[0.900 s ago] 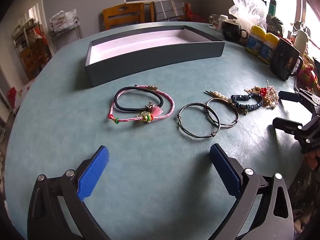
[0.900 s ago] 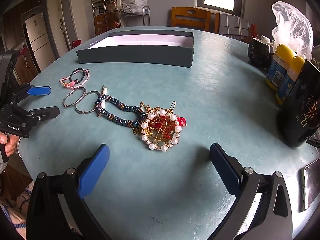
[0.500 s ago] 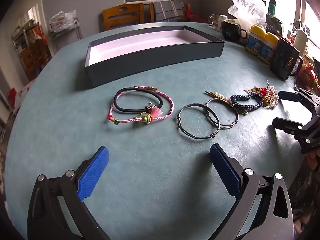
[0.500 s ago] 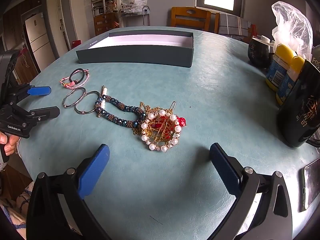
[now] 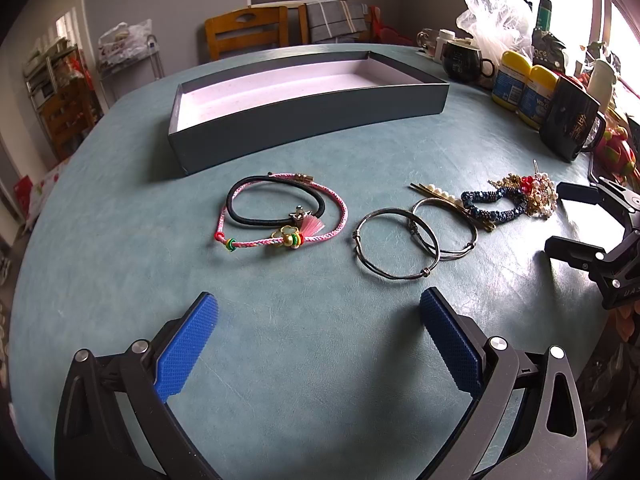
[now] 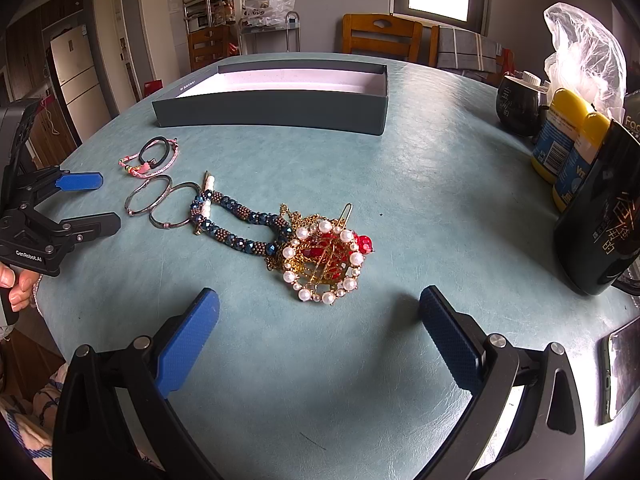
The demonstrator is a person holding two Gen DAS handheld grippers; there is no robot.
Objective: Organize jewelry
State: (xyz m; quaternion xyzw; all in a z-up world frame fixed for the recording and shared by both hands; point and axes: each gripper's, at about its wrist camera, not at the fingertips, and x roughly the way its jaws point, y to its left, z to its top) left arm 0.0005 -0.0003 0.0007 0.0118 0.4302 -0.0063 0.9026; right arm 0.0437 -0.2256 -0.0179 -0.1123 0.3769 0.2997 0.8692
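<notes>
Left wrist view: my left tool (image 5: 318, 322) hangs over the teal table (image 5: 280, 360), tilted downward, its blue pads spread wide with nothing between them. Ahead of it, slightly to its left: a pink braided bracelet (image 5: 320, 236) with coloured beads and a small tassel, overlapped by a black hair tie (image 5: 256, 220). Ahead, slightly to its right: two thin metal bangles (image 5: 394, 248), overlapping each other. Just beyond the bangles: a pearl hairpin (image 5: 440, 194), one bangle lying across it. Further right: a dark blue beaded bracelet (image 5: 492, 206) touching a gold, pearl and red-bead ornament (image 5: 538, 194). Beyond all of these: a long dark tray (image 5: 312, 118) with a pale lining, nothing inside it.

My right tool (image 6: 319, 316) likewise stands spread and holds nothing; in the left wrist view it shows at the far right, near the ornament, not touching it. From the right wrist view the ornament lies directly ahead of its pads, the beaded bracelet trailing away to the left, bangles and pink bracelet further left, near my left tool.

Right edge of the table: a black mug (image 5: 572, 124), yellow-capped bottles (image 5: 524, 88), a plastic bag (image 5: 492, 4).
</notes>
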